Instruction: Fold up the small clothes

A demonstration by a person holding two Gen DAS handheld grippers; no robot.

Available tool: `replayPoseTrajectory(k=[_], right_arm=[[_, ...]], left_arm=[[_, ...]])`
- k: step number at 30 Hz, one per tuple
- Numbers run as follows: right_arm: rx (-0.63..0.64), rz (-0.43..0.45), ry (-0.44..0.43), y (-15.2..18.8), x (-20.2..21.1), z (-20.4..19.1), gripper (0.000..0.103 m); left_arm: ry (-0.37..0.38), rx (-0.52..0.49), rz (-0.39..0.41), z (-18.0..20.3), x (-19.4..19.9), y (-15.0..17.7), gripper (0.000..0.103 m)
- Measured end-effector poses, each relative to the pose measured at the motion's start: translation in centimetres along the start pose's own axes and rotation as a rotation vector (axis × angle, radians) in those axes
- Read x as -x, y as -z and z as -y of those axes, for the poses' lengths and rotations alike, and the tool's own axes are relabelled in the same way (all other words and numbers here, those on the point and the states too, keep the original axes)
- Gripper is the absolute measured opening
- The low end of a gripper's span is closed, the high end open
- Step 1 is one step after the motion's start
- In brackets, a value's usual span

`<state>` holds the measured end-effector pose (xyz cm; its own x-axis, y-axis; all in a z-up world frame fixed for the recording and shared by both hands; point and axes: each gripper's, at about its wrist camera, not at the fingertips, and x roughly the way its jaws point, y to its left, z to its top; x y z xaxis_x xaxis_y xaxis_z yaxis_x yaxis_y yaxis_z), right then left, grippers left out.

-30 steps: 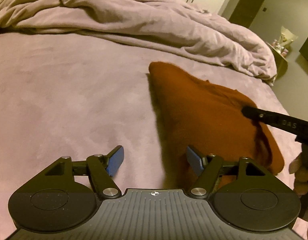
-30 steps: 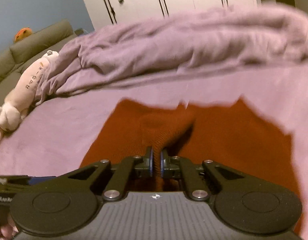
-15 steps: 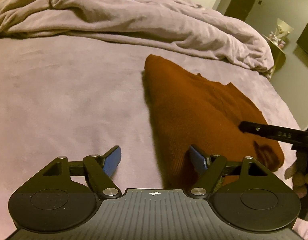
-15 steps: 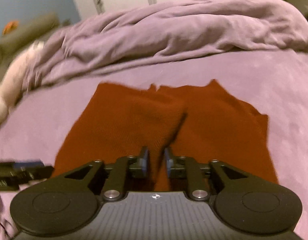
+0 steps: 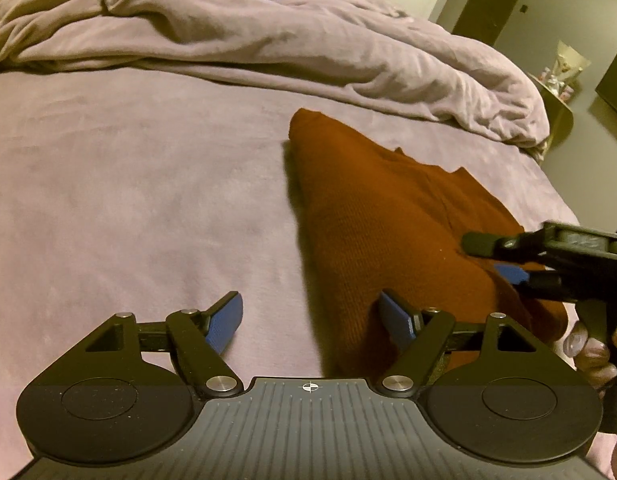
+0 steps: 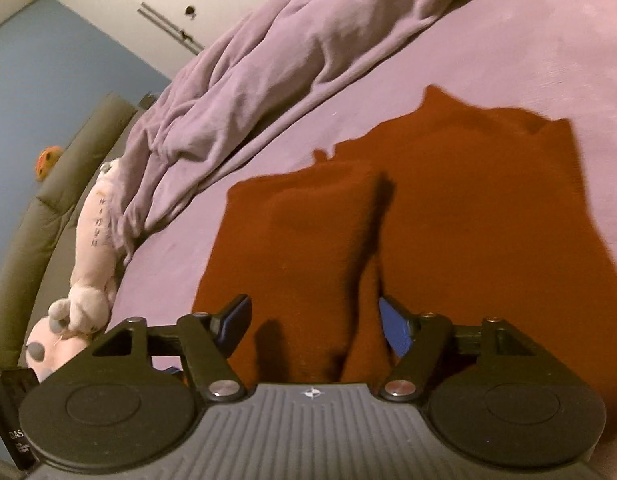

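Two grippers: both over the bed (image 5: 128, 184).
Garment: rust-brown knit garment (image 5: 388, 220) lies partly folded on the bed.
Left gripper (image 5: 310, 316): fingers wide apart, empty.
Right gripper (image 6: 314, 326): fingers just opening, fabric fold between, unpinched.

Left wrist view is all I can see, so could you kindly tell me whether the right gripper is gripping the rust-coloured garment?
Observer: No. The right gripper has jaws that have just been opening; a folded flap of the garment lies between them, but the pads do not squeeze it.
Operator: Thank you. Does anything else lie at the bed's far left?
Observer: A pink plush toy lies beside the duvet, apart from the garment.
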<state>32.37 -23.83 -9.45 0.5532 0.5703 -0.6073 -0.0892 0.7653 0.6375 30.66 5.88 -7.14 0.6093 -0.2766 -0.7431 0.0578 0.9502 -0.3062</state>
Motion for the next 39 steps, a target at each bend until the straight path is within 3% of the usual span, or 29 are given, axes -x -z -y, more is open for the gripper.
replayPoseTrajectory(k=[1,8,9,10,11,15,17,21,24,27,29,36,39], right_arm=[[0.02,-0.003,0.015,0.0,-0.3,-0.3,0.046],[-0.009,-0.023,0.006,-0.7,-1.4,-0.3,0.051],[0.012,-0.016,0.024,-0.7,-1.5,-0.7,0.045],[0.044,-0.008,0.045,-0.6,-1.5,-1.1,0.028],[0.077,-0.006,0.064,-0.7,-1.5,-1.6,0.019],[0.23,0.049,0.137,-0.8,-0.3,-4.3,0.015],[0.28,0.076,0.167,-0.9,0.2,-5.5,0.014],[0.355,0.118,0.179,-1.1,1.3,-7.7,0.012],[0.429,0.139,0.204,-1.2,2.2,-9.2,0.011],[0.537,0.166,0.264,-1.3,3.6,-9.7,0.011],[0.579,0.177,0.324,-1.6,4.0,-9.0,0.011],[0.539,0.16,0.513,-1.3,2.9,-2.5,0.011],[0.504,0.126,0.521,-0.7,2.2,0.1,0.011]], left_arm=[[0.002,0.003,0.001,0.0,0.0,0.0,0.081],[0.018,0.023,0.006,-0.6,-0.2,0.1,0.081],[0.006,0.022,0.015,-0.6,0.0,0.3,0.081],[-0.009,0.023,0.026,-0.6,0.4,0.5,0.081],[-0.016,0.026,0.03,-0.5,0.9,0.9,0.081],[-0.022,-0.021,0.041,0.9,3.4,3.5,0.082],[-0.024,-0.081,0.051,2.2,3.9,4.9,0.089],[-0.055,-0.154,0.017,4.8,1.7,6.3,0.086],[-0.085,-0.079,0.017,4.9,0.2,5.7,0.077],[-0.066,0.038,0.024,4.0,-0.4,4.6,0.072],[-0.041,0.088,0.013,3.9,-0.7,4.3,0.072],[-0.024,0.037,-0.016,6.3,-1.8,5.0,0.077],[-0.023,0.044,-0.02,6.4,-2.0,5.0,0.078]])
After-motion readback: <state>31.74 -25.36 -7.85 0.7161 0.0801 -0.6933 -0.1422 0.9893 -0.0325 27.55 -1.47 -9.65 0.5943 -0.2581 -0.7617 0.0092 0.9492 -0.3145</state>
